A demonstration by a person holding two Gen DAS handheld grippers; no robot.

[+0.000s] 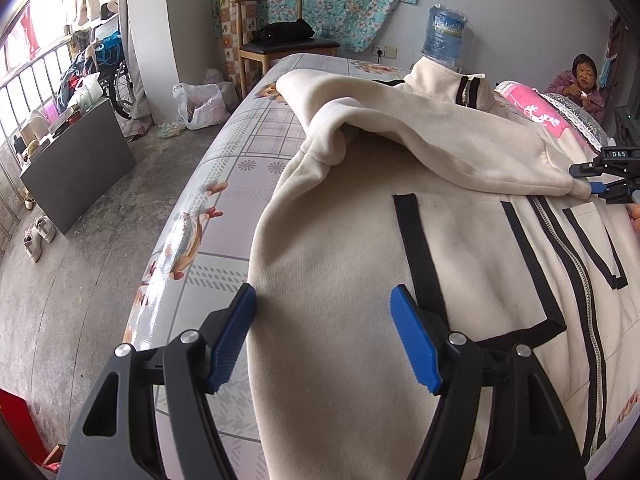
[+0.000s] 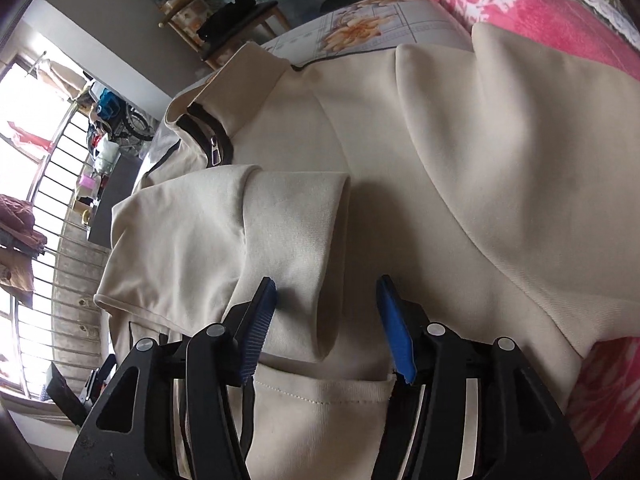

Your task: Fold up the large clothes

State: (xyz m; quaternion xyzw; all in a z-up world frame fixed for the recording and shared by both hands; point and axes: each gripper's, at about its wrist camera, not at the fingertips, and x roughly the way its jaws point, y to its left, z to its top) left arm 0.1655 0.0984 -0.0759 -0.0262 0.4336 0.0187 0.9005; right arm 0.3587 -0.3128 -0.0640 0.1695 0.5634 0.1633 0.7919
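A cream zip-up jacket (image 1: 340, 248) with black trim lies face up on a bed; its zipper (image 1: 576, 264) runs down the right side. One sleeve (image 1: 420, 136) is folded across the chest. My left gripper (image 1: 324, 304) is open and empty, just above the jacket's left side near the hem. My right gripper (image 2: 326, 292) is open, its jaws either side of the folded sleeve's cuff (image 2: 304, 240) without closing on it. It also shows at the right edge of the left wrist view (image 1: 600, 180), at the cuff's tip. The collar (image 2: 224, 92) stands up at the far end.
The bed has a patterned sheet (image 1: 224, 184) and a pink blanket (image 2: 540, 12) beside the jacket. A wooden chair (image 1: 276, 36) and a water jug (image 1: 444, 36) stand beyond the bed. A person (image 1: 580, 84) sits at the far right. Concrete floor (image 1: 100, 240) lies left.
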